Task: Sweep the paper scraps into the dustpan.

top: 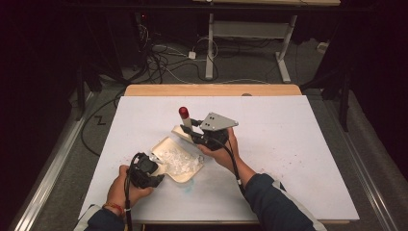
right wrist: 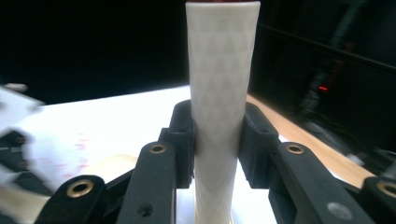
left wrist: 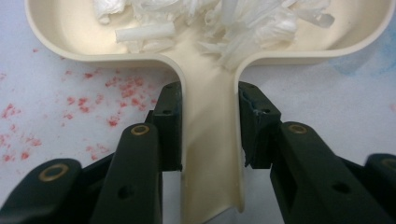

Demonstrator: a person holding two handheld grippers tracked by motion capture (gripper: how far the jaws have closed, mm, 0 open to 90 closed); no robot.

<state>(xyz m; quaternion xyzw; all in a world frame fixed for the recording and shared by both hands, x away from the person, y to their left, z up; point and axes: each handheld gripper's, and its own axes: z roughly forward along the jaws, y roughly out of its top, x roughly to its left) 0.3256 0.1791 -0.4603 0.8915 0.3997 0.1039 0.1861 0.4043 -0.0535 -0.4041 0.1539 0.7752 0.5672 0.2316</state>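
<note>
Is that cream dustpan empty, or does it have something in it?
Not empty. The dustpan holds a heap of white scraps, spread across its tray; the left claw grips its handle.

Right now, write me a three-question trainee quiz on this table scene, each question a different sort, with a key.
1. True or false: the left gripper is clamped on the handle of the cream dustpan.
2. What lies in the dustpan? A) red beads B) white paper scraps C) water
3. Fill in: the right gripper holds a white brush handle tipped with a ___ cap.

Key: 1 true; 2 B; 3 red.
</note>
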